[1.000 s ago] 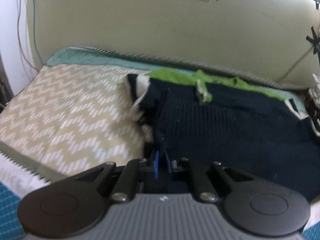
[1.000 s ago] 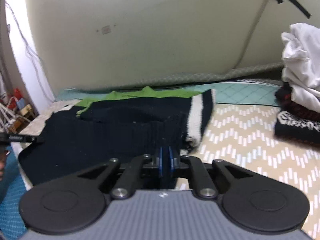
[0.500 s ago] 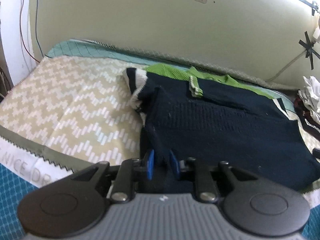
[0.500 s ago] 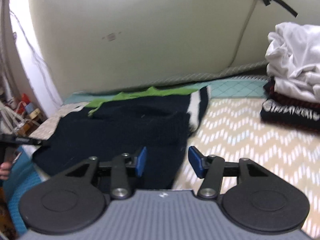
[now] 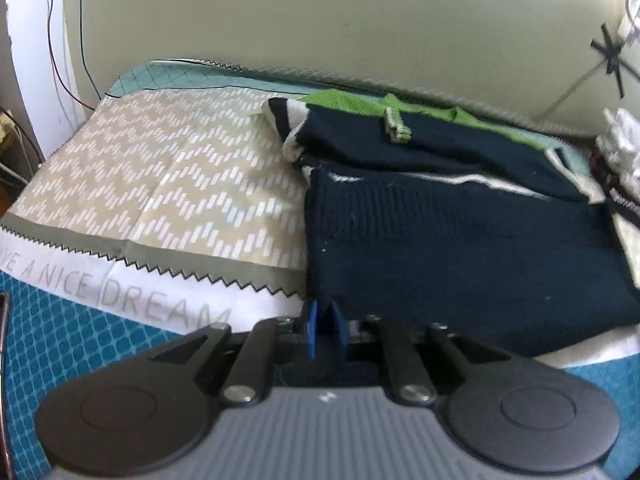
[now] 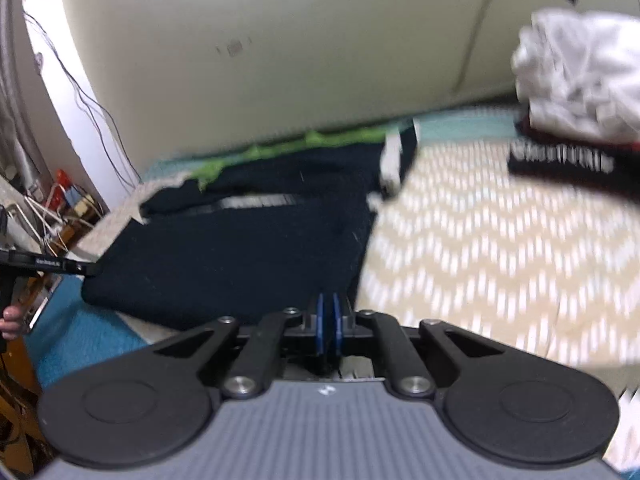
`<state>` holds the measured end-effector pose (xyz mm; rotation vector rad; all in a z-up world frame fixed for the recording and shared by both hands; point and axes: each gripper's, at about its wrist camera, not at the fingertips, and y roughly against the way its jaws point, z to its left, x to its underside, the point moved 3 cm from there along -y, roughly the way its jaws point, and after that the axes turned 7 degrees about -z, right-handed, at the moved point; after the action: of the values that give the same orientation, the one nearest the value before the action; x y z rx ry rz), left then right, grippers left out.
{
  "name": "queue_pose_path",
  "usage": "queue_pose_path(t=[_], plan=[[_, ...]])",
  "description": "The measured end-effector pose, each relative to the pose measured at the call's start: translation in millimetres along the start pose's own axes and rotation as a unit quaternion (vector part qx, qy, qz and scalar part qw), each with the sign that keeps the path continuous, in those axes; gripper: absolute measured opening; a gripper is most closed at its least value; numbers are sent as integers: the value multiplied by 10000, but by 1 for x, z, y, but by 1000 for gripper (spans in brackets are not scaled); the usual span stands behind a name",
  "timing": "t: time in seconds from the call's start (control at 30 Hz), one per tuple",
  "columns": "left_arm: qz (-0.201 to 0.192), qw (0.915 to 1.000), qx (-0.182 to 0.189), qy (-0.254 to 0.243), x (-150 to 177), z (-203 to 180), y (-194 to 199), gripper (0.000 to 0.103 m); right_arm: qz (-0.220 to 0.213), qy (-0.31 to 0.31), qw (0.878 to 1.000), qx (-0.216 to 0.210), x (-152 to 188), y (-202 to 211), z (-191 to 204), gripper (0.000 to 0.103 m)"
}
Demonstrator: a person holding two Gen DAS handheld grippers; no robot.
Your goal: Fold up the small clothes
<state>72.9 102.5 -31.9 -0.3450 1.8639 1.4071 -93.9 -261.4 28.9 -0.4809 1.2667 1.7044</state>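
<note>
The left gripper (image 5: 323, 318) sat at the bottom centre of its frame, its jaws opening a little, blue pads narrowly apart with nothing visibly between them, just short of the navy sweater (image 5: 460, 240) spread across the right half. The right gripper (image 6: 328, 322) had its pads pressed together, empty, though blur hid whether they brushed the sweater's near edge. The garment lay folded bottom-up on the chevron bedspread (image 5: 160, 184), green collar at the upper centre, so the next move probably called for fresh grips at the two side edges
</note>
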Motion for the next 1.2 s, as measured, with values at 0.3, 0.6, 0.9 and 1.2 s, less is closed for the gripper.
queue_pose_path(t=[0.3, 0.6, 0.9, 1.2], plan=[[-1183, 9917, 0, -501, -126, -21, 20, 17, -473, 635, 9968, -123, -118, -9, 1, 2], [-282, 9968, -77, -741, -221, -78, -171, 26, 472, 168, 9965, -668, -215, -206, 7, 49], [198, 9984, 323, -415, -223, -68, -249, 28, 1064, 781, 9883, -770, -201, -327, 32, 48], [-337, 9958, 386, -761, -212, -84, -203, 9, 612, 1310, 9854, -899, -209, -301, 58, 11]])
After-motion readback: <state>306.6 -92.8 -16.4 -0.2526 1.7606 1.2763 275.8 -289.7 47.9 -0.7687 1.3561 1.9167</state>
